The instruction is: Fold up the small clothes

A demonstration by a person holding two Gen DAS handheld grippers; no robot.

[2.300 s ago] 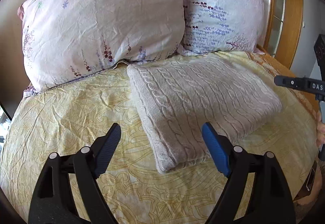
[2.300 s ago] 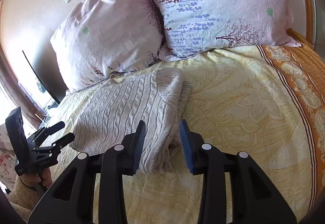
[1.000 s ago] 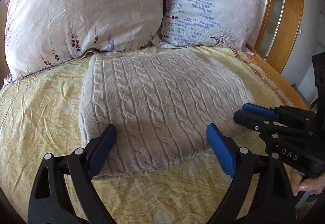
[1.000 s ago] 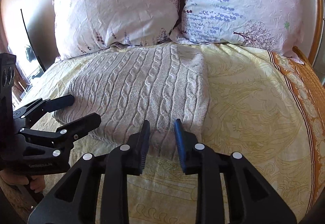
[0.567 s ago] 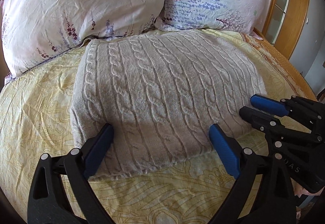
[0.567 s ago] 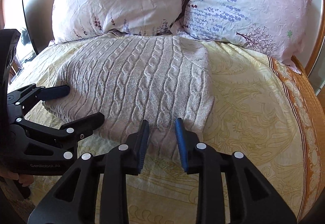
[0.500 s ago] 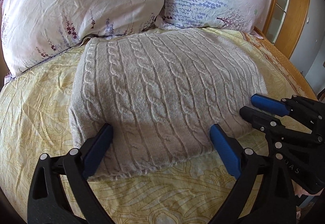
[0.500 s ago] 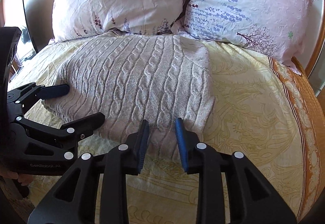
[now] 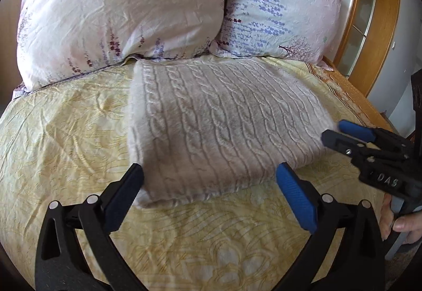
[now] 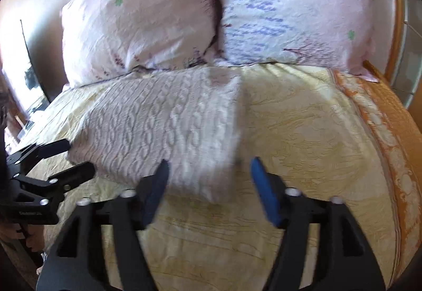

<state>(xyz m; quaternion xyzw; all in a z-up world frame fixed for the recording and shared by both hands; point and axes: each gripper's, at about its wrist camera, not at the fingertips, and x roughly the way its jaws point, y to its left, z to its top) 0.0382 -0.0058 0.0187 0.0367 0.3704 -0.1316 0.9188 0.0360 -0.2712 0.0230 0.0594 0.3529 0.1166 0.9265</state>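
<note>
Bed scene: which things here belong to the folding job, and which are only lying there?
Part of the job:
- folded cable-knit sweater
- left tool, opening, nothing held
- right tool, opening, nothing held

Just there:
- two floral pillows
- yellow bedspread
- wooden bed frame

Grey cable-knit sweater (image 9: 219, 127), folded rectangle, flat on bed, below pillows

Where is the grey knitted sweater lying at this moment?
The folded sweater lies flat on the yellow bedspread, its far edge just below the two pillows, in the middle of both wrist views.
</note>
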